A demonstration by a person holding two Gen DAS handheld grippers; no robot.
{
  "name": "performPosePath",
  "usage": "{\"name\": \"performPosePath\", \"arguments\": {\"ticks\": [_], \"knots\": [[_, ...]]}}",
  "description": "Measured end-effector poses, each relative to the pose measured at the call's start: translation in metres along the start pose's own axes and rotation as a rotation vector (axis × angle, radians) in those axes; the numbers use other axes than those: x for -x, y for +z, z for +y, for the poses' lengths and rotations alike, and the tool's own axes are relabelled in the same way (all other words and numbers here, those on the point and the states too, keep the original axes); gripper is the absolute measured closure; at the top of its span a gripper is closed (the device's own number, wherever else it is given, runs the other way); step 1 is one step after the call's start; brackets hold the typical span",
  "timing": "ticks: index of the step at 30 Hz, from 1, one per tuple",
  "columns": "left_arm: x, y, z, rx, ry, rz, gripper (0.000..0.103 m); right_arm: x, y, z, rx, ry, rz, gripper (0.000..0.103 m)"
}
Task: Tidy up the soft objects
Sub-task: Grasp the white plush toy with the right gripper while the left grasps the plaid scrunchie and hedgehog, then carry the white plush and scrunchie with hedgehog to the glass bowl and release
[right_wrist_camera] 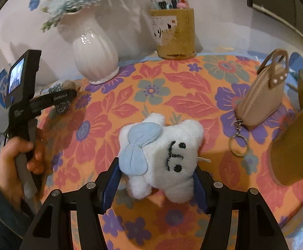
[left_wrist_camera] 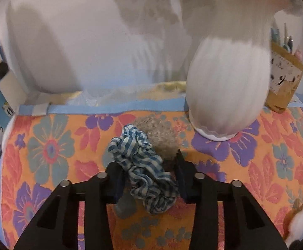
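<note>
The scrunchie (left_wrist_camera: 145, 170), crumpled blue-and-white striped cloth, sits between the blue pads of the left gripper (left_wrist_camera: 149, 175), which press it from both sides; it lies against a fuzzy beige pompom (left_wrist_camera: 159, 137) on the floral cloth (left_wrist_camera: 53, 145), a woven orange cover with purple, red and teal flowers. The plush (right_wrist_camera: 162, 158), a white fluffy tooth shape with a stitched black face and a pale blue felt bow, is clamped between the pads of the right gripper (right_wrist_camera: 156, 179), near the middle of the same cloth. Behind stands a ribbed, glossy white vase (right_wrist_camera: 95, 50) holding pale flowers; beside it a cylindrical tan pen cup (right_wrist_camera: 175, 33) full of pens. To the right stands a small tan leather-look bag (right_wrist_camera: 260, 98) with a metal keyring. A hand (right_wrist_camera: 15, 162) in a dark sleeve grips the left gripper's handle.
</note>
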State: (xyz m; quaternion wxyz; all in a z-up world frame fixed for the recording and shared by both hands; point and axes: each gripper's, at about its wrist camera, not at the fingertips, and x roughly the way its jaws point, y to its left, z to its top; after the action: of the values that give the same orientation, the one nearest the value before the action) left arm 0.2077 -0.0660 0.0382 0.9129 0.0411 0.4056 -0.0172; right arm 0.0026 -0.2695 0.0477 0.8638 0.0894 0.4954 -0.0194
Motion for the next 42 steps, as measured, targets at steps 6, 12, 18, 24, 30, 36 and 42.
{"name": "performPosePath", "arguments": {"ticks": [6,12,18,24,30,36,42], "knots": [[0.062,-0.016,-0.01,-0.034,-0.034,-0.106,0.066,0.022,-0.009,-0.008,-0.016,0.049,-0.027,0.042],[0.137,-0.041,-0.021,-0.075,-0.105,-0.195,0.066,0.044,-0.021,0.002,-0.022,0.065,-0.042,0.042],[0.187,-0.061,-0.026,-0.078,-0.195,-0.21,0.066,0.064,-0.036,0.012,-0.015,0.096,-0.051,0.042],[0.213,-0.098,-0.033,-0.073,-0.272,-0.173,0.066,0.081,-0.049,0.018,0.034,0.136,-0.039,0.042],[0.249,-0.105,-0.042,-0.103,-0.328,-0.197,0.066,0.116,-0.053,0.02,0.09,0.201,-0.08,0.042],[0.286,-0.109,-0.046,-0.099,-0.361,-0.25,0.066,0.152,-0.06,0.012,0.127,0.261,-0.141,0.042],[0.311,-0.114,-0.077,-0.19,-0.379,-0.262,0.066,0.172,-0.06,-0.006,0.102,0.182,-0.083,0.042]]}}
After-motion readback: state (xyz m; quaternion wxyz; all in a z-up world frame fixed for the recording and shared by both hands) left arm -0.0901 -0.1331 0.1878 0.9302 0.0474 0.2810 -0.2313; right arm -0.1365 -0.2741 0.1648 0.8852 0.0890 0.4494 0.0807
